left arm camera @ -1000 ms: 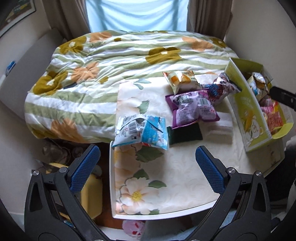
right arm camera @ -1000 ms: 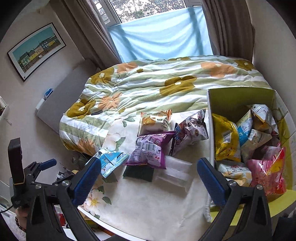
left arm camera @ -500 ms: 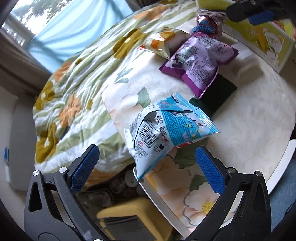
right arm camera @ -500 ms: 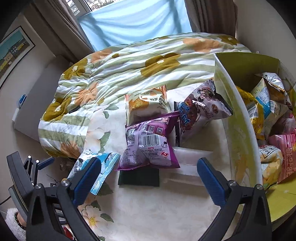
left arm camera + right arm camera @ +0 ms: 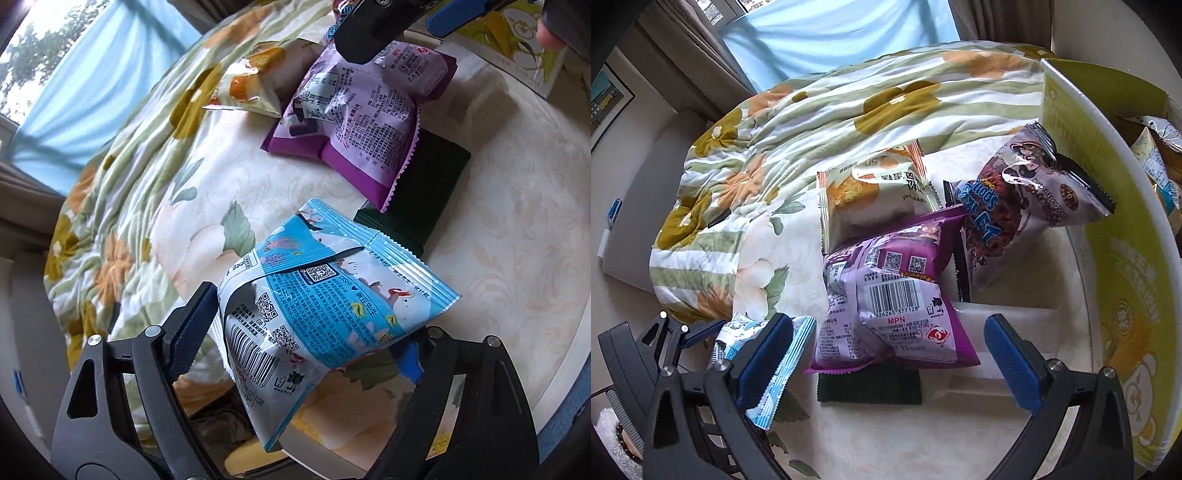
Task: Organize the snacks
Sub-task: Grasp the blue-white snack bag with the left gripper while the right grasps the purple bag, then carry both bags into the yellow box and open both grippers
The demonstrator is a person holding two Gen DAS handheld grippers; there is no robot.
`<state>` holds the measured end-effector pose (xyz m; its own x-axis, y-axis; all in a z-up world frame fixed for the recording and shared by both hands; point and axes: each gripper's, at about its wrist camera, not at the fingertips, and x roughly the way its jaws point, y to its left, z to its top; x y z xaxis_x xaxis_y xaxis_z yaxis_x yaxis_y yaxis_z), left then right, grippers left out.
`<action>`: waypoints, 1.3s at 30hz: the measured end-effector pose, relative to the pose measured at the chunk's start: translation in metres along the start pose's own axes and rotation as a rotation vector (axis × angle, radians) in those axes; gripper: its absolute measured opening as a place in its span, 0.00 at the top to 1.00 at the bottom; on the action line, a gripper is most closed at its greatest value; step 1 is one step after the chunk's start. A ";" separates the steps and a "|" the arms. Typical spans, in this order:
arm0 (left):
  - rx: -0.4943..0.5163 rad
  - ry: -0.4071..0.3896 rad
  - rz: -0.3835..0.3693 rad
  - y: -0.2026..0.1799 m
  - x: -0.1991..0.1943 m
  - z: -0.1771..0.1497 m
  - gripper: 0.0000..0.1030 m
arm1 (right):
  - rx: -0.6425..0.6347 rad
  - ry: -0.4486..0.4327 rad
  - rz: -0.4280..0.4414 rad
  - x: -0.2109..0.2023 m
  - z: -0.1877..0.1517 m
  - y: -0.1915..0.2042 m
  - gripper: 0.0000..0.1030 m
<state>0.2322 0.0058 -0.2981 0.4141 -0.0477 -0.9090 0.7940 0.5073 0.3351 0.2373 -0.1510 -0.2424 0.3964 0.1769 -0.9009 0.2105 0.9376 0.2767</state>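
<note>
Both grippers have closed in on the snacks over the last second, the left one dropping low toward the near edge of the table. Nearest, the left gripper [image 5: 306, 332] has the blue bag [image 5: 325, 306] between its fingers; the pads sit close against the bag's two sides and look to be pinching it, though the bag covers the contact on one side, so the grip is probably firm rather than certain. That bag hangs over the near-left rim of the white table [image 5: 517, 240], its barcode end tilted downward. Just beyond it lies a dark green pad [image 5: 436, 184], with the purple bag [image 5: 351, 122] resting partly on top. The right gripper [image 5: 890, 354] hovers over that purple bag [image 5: 890, 295] with its fingers spread wide on either side, touching nothing that can be seen. Farther on, an orange bag [image 5: 875, 192] lies flat beside a dark cookie bag [image 5: 1027, 195] that leans against the wall of the yellow box [image 5: 1108, 229], where more packets are piled. Behind everything spreads the flowered quilt [image 5: 820, 118], and past it the pale blue curtain [image 5: 831, 33].
</note>
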 end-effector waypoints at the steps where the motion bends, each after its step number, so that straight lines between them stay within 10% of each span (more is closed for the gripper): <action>1: 0.002 -0.002 -0.003 0.001 0.001 0.001 0.26 | 0.002 0.003 0.002 0.003 0.001 0.000 0.00; 22: -0.189 -0.010 -0.154 0.047 -0.003 0.007 0.36 | -0.036 0.055 -0.024 0.049 0.014 0.012 0.00; 39: -0.293 -0.006 -0.216 0.064 -0.010 0.002 0.36 | -0.069 0.080 -0.025 0.051 0.006 0.017 0.39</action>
<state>0.2796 0.0365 -0.2674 0.2540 -0.1857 -0.9492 0.7027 0.7098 0.0492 0.2668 -0.1283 -0.2816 0.3189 0.1737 -0.9318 0.1568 0.9599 0.2326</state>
